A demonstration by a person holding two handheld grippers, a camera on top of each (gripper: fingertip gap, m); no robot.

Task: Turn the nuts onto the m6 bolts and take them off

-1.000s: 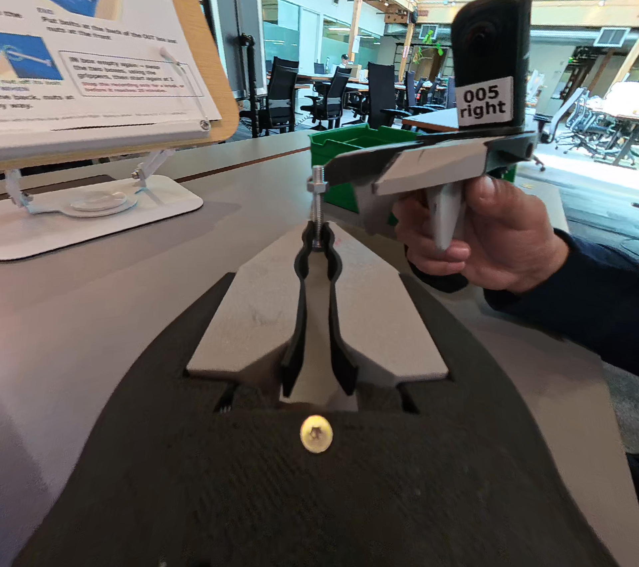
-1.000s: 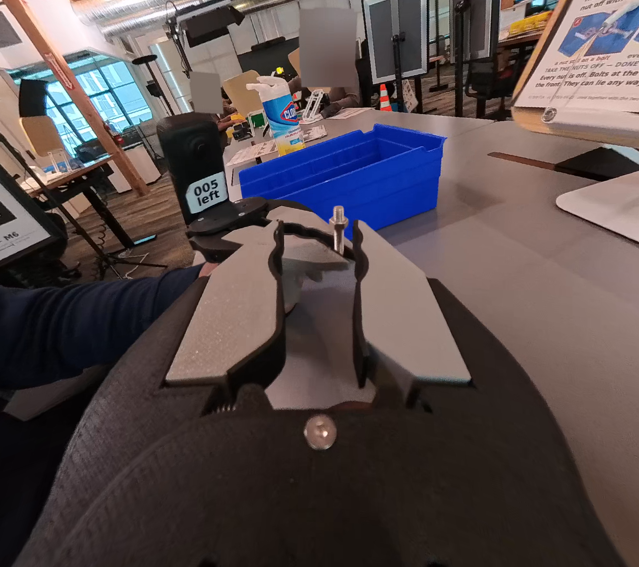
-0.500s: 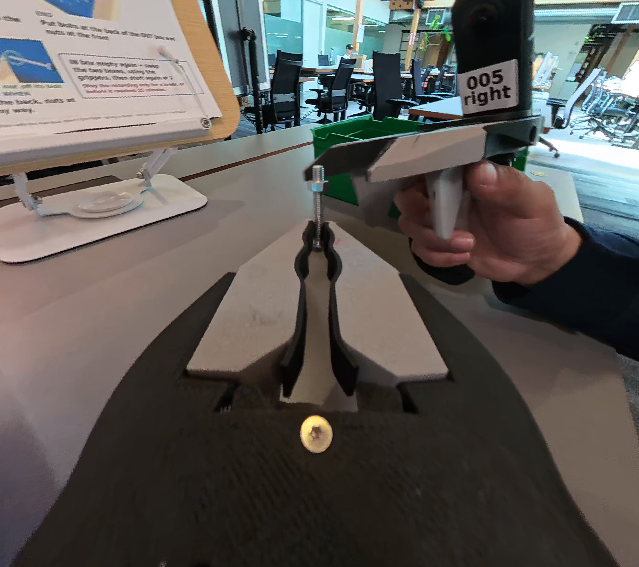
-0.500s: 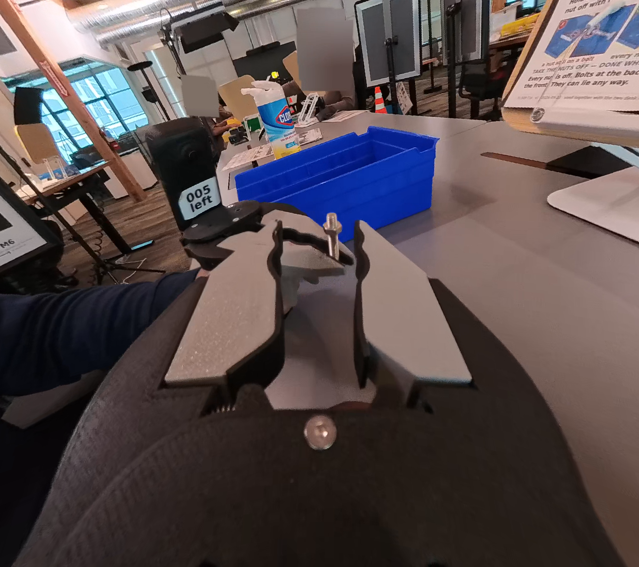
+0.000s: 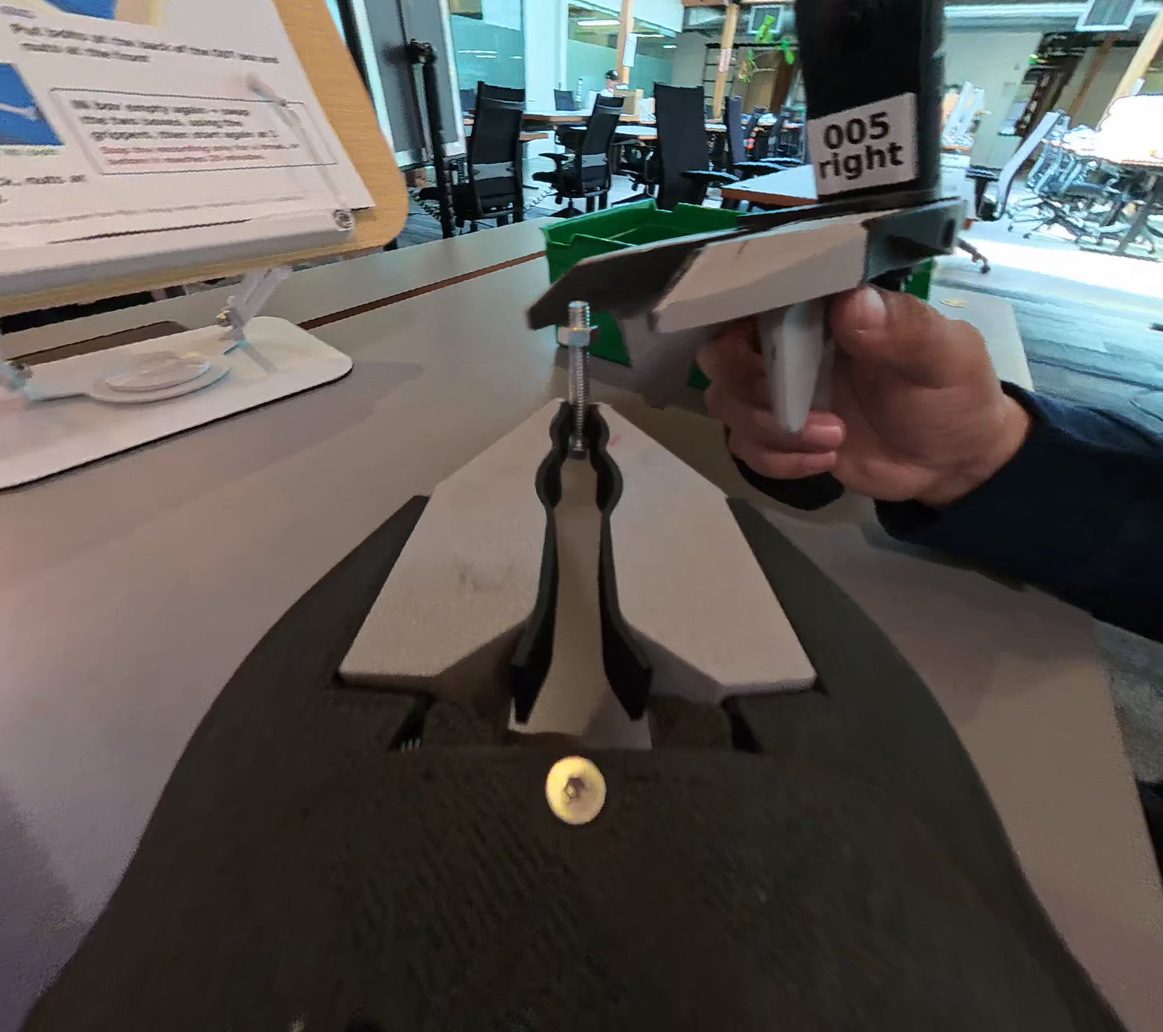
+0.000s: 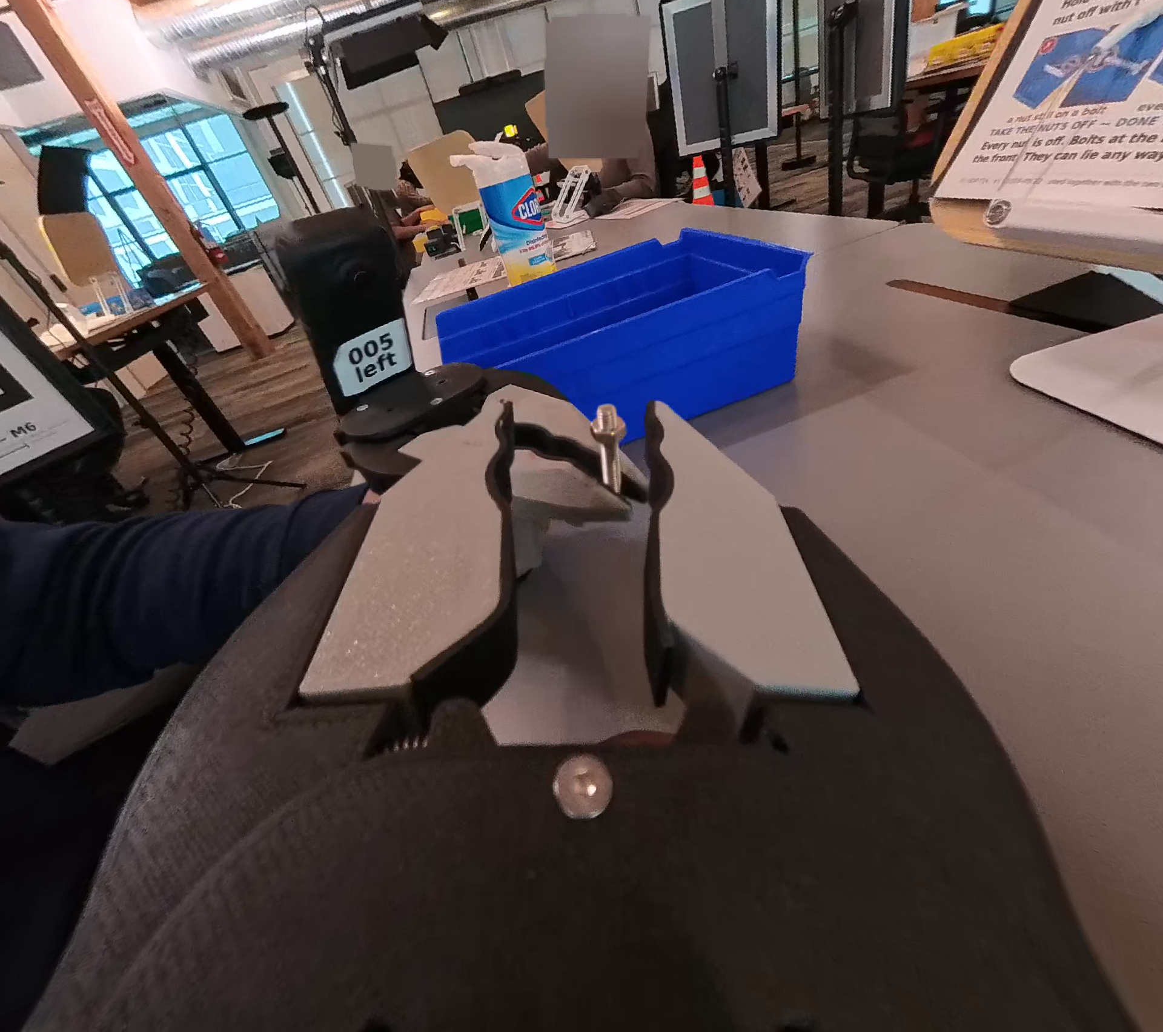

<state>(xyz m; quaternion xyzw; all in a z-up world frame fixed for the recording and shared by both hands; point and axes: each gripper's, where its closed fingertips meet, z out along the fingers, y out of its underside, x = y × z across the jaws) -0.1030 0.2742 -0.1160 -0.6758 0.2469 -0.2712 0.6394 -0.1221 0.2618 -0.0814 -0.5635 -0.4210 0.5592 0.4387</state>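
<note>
My left gripper [image 5: 578,422] is shut on the lower shank of a silver M6 bolt [image 5: 576,372] and holds it upright above the grey table [image 5: 189,529]. A hex nut [image 5: 578,335] sits near the bolt's top. My right gripper [image 6: 576,435] is open. The bolt's top [image 6: 607,435] stands between its fingers, nearer the right finger [image 6: 692,498], without touching either. In the left wrist view the right gripper [image 5: 554,309], held by a hand, reaches in from the right at the height of the bolt's tip, with the nut just under its lower edge. The left gripper [image 6: 585,488] shows beneath in the right wrist view.
A green bin [image 5: 591,259] stands behind the bolt in the left wrist view. A blue bin [image 6: 629,328] stands ahead in the right wrist view, with a white and blue wipes canister [image 6: 516,227] behind it. A stand with an instruction sheet [image 5: 157,120] is at the table's side. Both grippers' tips are close together, under 4 cm apart.
My right gripper has moved forward, staying open, so the bolt's top now lies deeper between its fingers. My left gripper keeps its hold on the bolt.
</note>
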